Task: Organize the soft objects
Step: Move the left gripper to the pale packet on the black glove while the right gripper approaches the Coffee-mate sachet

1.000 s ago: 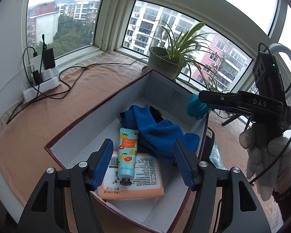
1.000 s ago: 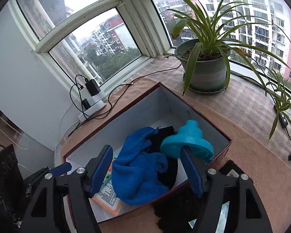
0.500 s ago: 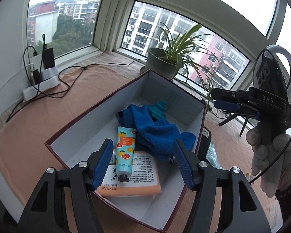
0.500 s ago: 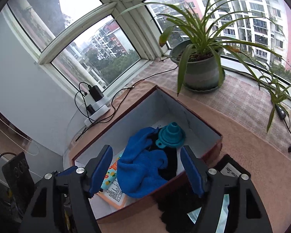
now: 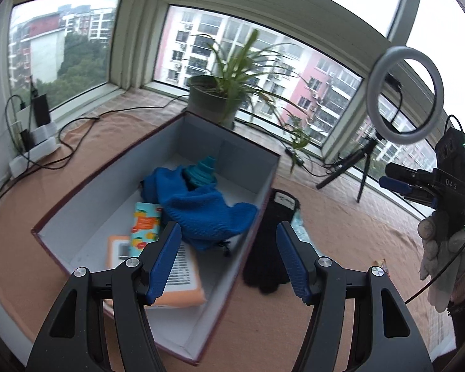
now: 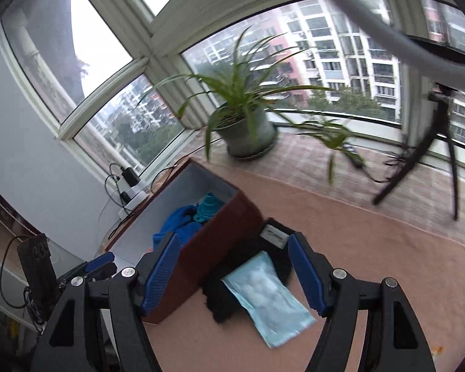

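In the left wrist view, at 6 o'clock, the left gripper (image 5: 228,248): fingers parted to a middle width, nothing between the pads, hovering over the near right wall of the open box (image 5: 257,192). Bases of both fingers cut off by the lower edge.

Inside the box, toward the centre, a crumpled blue cloth (image 5: 201,210). At its 12 o'clock, a teal ribbed soft piece (image 5: 203,172), lower half buried in the cloth, so shape hard to name. At 8 o'clock from the cloth, a tube with fruit print (image 5: 145,226), its cap end hidden behind the left finger. Beneath the tube, a flat orange packet (image 5: 183,282), printing too small to read.

Outside the box, touching its right wall, a black glove (image 5: 269,248) lying flat, fingertips toward 6 o'clock. Just beside it at 3 o'clock, only a pale blue sliver of a packet (image 5: 300,232), mostly hidden behind the right finger.

At 3 o'clock, seen from the side, the right gripper (image 5: 400,183) in a gloved hand (image 5: 440,248); gap not readable from here.

In the right wrist view, the same gripper (image 6: 234,263) at 6 o'clock: fingers well apart, empty. Between them, lower down, the pale blue packet (image 6: 266,294) with white round pieces inside, resting on the glove (image 6: 220,297). At 9 o'clock, the box (image 6: 220,232), interior mostly hidden by its wall. Background blurred.
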`<state>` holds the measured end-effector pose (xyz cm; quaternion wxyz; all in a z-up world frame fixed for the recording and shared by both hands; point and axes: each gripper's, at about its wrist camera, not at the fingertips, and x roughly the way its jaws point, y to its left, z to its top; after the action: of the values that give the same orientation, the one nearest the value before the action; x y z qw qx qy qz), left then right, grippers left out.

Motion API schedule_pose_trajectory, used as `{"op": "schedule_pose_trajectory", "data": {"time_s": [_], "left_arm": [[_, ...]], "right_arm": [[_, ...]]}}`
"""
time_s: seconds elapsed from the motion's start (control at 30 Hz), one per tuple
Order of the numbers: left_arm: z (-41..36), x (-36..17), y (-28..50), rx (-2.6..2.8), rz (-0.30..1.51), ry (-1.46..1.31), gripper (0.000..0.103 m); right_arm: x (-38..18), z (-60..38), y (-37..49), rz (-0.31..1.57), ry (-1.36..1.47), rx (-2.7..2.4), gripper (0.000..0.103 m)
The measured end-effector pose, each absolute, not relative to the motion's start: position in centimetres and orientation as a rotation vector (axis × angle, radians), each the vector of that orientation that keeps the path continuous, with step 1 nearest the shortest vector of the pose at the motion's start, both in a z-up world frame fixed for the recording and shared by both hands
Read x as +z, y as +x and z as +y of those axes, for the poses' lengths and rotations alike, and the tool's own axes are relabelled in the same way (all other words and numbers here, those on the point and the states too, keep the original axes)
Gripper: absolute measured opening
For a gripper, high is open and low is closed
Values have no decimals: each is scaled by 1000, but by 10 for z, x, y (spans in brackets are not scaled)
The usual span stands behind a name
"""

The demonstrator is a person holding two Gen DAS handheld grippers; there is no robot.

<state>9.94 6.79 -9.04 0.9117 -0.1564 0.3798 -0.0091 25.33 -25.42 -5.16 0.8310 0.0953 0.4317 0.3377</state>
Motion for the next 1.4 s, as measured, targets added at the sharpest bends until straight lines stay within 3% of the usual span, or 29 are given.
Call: {"op": "schedule_pose_trajectory", "data": {"time_s": [0.17,0.27,0.5,1.4], "left_arm": [[34,-94,107,-105,814,-274,63],[11,-101,114,-169,851,-265,63],[-41,-132,123,-286,959,-240,63],[-67,-179,199,-237,1030,-184,63]], "right_arm": [[-52,-326,230,853,285,621,70],[-58,-373,213,822,363,546,76],[-83,-433,182,869,426,431,76],[-123,-456,170,922,537,391,76]]}}
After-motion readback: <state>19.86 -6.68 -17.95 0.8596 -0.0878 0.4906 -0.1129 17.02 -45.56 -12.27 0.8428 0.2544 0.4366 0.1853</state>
